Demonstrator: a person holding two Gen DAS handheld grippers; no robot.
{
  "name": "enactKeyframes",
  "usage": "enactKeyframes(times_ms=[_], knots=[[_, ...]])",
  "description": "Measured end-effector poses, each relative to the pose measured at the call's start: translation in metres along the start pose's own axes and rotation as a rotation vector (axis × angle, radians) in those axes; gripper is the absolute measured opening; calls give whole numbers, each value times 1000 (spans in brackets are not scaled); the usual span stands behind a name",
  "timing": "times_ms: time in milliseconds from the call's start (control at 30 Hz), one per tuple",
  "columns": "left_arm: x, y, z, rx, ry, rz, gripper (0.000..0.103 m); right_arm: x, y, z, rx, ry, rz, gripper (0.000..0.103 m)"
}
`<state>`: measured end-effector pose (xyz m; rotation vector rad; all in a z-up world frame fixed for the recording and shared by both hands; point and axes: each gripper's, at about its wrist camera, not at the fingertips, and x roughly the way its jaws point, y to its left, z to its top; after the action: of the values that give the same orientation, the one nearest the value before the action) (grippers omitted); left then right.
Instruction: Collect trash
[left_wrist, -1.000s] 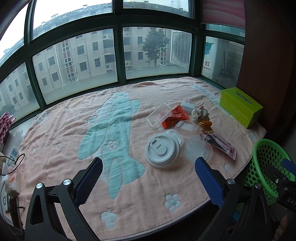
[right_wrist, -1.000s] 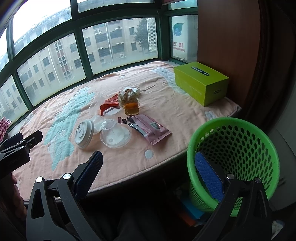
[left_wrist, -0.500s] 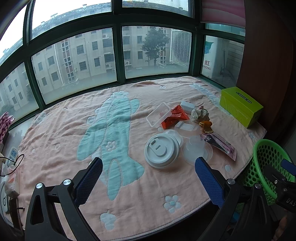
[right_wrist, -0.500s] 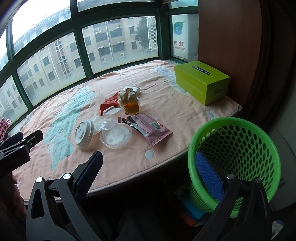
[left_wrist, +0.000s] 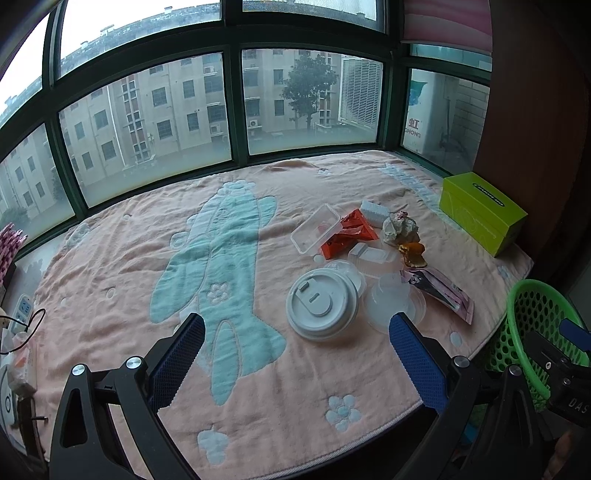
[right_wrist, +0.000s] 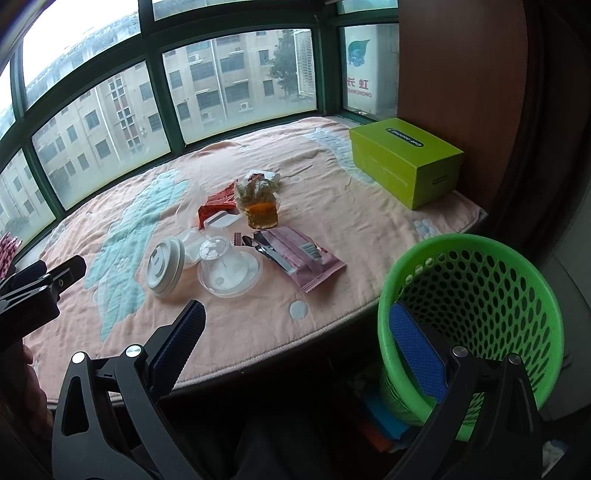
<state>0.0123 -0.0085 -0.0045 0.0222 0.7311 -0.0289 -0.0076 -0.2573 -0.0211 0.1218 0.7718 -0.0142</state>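
Since a second ago almost nothing has shifted: both views hold the same framing, nothing lifted.

My left gripper (left_wrist: 295, 354) hovers over the near edge of the pink blanket-covered window ledge (left_wrist: 258, 376), jaws spread wide and empty; my right gripper (right_wrist: 297, 345) is likewise wide open and empty, off the ledge's near right corner beside the green perforated plastic basket (right_wrist: 480, 280). The trash sits clustered toward the ledge's right side: round white plastic cup lid (left_wrist: 322, 308), clear domed plastic lid (left_wrist: 393, 306), pink foil wrapper (left_wrist: 439, 291), orange torn packet (left_wrist: 347, 236), clear rectangular tray (left_wrist: 316, 229). I judge collection not yet begun; next calls for closing on the white lid, nearest the left jaws. The basket's inside is hard to make out.
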Motion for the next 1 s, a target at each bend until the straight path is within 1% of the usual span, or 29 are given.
enactKeyframes(times_ms=[300, 600, 800, 1000], knots=[[14, 1, 13, -1, 10, -1, 97, 10, 1, 8, -13, 7, 9, 98], [24, 11, 23, -13, 11, 11, 97, 30, 7, 29, -46, 2, 30, 98], [34, 19, 27, -30, 24, 17, 97, 53, 9, 51, -42, 11, 69, 98], [47, 26, 25, -36, 49, 21, 97, 83, 11, 76, -14, 33, 134, 97]])
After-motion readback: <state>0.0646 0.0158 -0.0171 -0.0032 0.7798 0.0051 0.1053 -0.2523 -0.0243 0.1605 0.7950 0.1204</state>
